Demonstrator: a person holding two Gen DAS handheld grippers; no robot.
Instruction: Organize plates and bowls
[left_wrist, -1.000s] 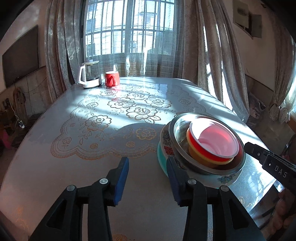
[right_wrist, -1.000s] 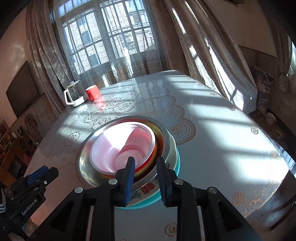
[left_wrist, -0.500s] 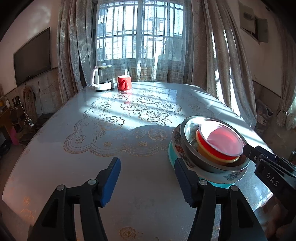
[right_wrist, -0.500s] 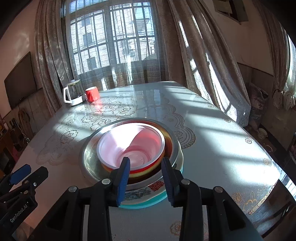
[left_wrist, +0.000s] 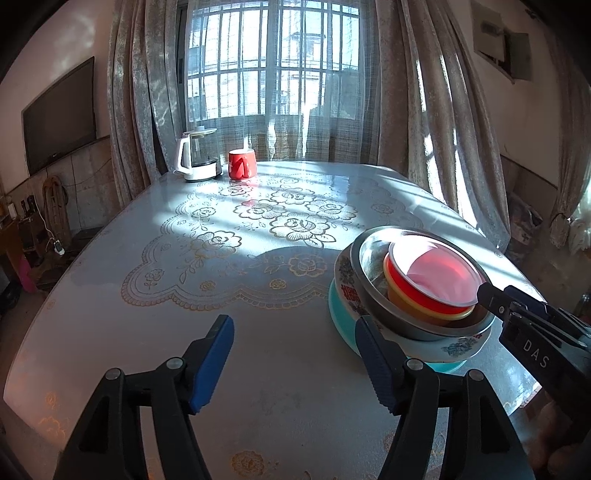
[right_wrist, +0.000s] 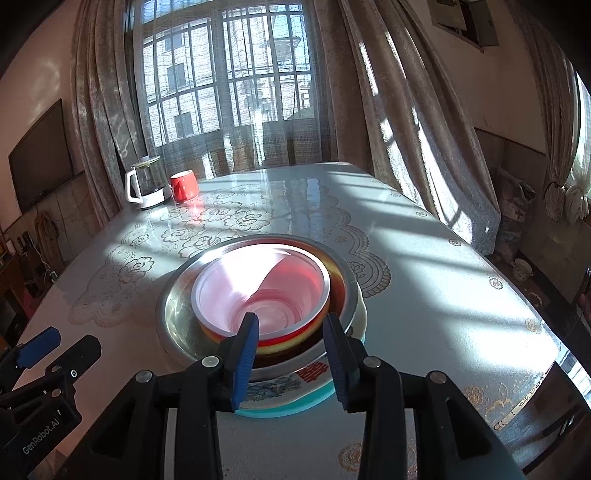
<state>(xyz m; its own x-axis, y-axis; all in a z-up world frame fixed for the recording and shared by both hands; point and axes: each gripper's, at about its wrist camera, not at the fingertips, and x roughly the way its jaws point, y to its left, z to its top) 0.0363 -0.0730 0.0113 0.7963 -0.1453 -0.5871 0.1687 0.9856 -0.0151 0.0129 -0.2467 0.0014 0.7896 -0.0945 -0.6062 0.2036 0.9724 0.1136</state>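
A stack stands near the table's front right: a teal plate (left_wrist: 341, 314) under a white patterned plate (left_wrist: 454, 347), a steel bowl (left_wrist: 364, 258), then a red bowl (left_wrist: 417, 291) with a clear plastic bowl (left_wrist: 439, 269) nested in it. The stack also shows in the right wrist view, with the clear bowl (right_wrist: 229, 295) on top. My left gripper (left_wrist: 295, 360) is open and empty, just left of the stack. My right gripper (right_wrist: 291, 356) is open and empty, just in front of the stack, jaws apart at its near rim; it shows in the left wrist view (left_wrist: 495, 295).
A white kettle (left_wrist: 195, 158) and a red mug (left_wrist: 242, 164) stand at the table's far edge by the curtained window. The lace-patterned table (left_wrist: 236, 236) has its front edge close to both grippers. A TV (left_wrist: 59, 118) hangs on the left wall.
Both grippers have opened wider and pulled back from the stack. The stack has not moved.
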